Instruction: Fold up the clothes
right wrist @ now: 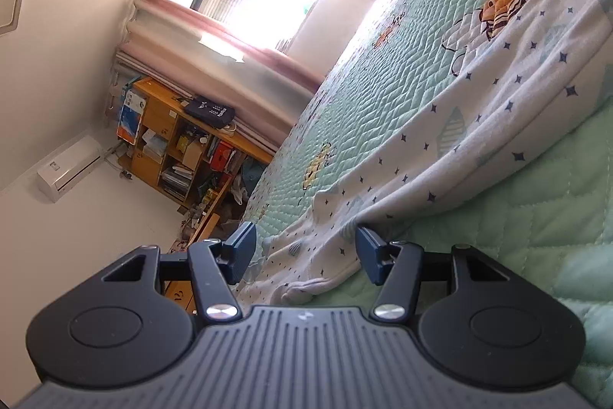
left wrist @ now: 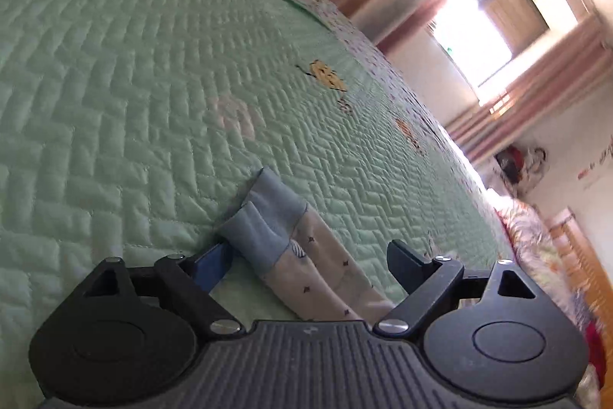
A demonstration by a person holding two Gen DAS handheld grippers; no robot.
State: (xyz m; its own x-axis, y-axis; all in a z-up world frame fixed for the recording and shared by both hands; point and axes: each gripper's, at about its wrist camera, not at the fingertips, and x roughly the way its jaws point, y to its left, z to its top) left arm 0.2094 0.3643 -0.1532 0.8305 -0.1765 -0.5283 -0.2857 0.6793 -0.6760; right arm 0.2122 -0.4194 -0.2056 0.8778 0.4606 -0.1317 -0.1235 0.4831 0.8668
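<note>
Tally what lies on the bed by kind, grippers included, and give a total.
White star-printed garment with blue cuffs: 1
Blue cuffs on that garment: 2
Mint-green quilted bedspread: 1
Black two-finger grippers: 2, the left gripper and the right gripper, both open
Total: 6

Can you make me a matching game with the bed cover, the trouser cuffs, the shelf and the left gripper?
Things:
1. quilt
2. cuffs
3. shelf
4. left gripper

Descriptions:
A. blue
B. orange-brown wood
C. jaws wide open
D. pale green

Pairs: 1-D, 2-A, 3-B, 4-C
</note>
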